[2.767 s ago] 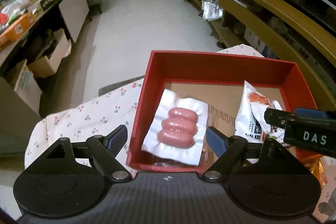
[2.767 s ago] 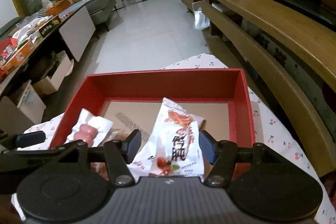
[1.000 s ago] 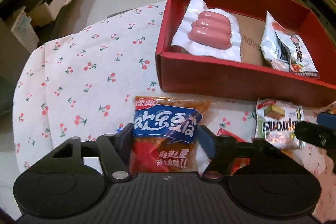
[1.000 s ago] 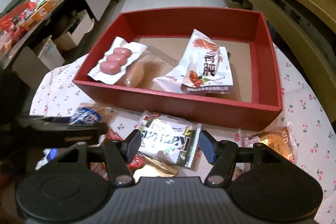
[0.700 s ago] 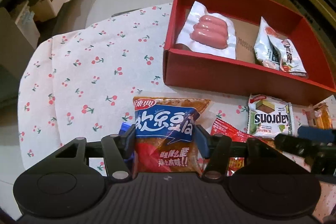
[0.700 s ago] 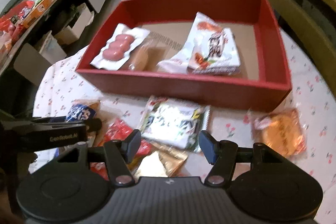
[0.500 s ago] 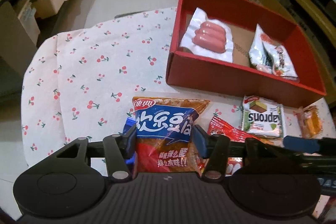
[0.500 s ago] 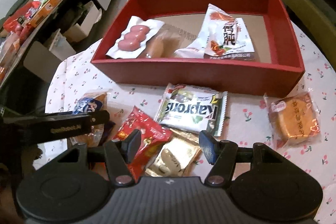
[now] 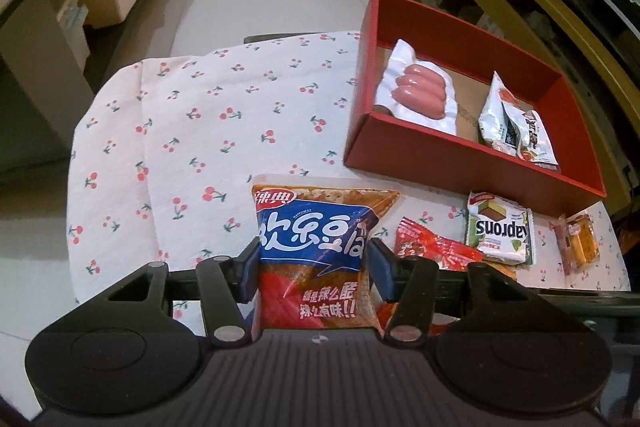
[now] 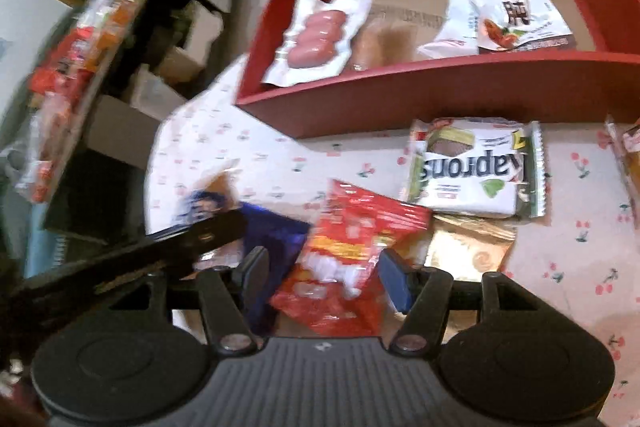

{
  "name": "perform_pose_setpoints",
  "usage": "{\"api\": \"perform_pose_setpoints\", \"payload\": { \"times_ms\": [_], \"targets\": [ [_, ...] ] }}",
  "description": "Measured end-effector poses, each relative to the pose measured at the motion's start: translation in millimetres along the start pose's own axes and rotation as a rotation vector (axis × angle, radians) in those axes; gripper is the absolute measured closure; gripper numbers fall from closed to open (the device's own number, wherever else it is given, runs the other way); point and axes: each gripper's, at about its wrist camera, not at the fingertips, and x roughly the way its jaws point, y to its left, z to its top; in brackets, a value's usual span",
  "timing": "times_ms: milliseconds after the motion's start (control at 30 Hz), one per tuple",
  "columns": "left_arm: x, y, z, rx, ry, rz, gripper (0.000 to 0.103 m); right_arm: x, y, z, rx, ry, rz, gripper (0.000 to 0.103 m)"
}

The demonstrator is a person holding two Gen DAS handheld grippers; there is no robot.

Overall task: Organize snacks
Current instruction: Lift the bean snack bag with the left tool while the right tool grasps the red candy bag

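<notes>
Sausage pack (image 9: 418, 95) in box (image 9: 472, 163); wafer pack (image 9: 500, 229) before box.

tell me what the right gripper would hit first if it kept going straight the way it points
Most likely the red snack packet: it lies on the cloth between the right gripper's open fingers. How far above it the pads stand is unclear in this blurred view.

"Kaprons", upside down, on the green-white wafer pack (image 9: 500, 229).

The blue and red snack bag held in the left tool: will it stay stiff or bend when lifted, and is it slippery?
The blue and red snack bag will probably bend: it is a thin, creased pouch, gripped only at its sides by the left tool. Its glossy film looks rather slippery. It seems light, since the flat pack keeps its shape.
</notes>
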Motion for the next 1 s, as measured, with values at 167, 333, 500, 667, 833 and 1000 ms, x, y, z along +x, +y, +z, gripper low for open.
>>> {"api": "perform_pose_setpoints", "payload": {
  "times_ms": [167,333,500,667,833,1000],
  "targets": [
    [1,8,-2,-0.011,0.011,0.006,0.041,15,4,4,0.003,0.012,-0.035,0.043],
    [1,14,-5,-0.016,0.017,0.0,0.041,29,23,4,-0.098,-0.041,-0.151,0.042],
    [2,19,-9,-0.018,0.029,0.0,0.042,41,43,1,-0.258,-0.062,-0.257,0.044],
    [8,18,-18,-0.003,0.059,0.005,0.041,36,42,-16,-0.416,-0.058,-0.333,0.049],
    [23,8,-29,0.031,0.097,0.038,0.036,22,29,-27,-0.439,-0.037,-0.342,0.051],
    [23,4,-36,0.036,0.084,0.056,0.028,18,25,-33,-0.455,-0.055,-0.345,0.051]
  ]
}}
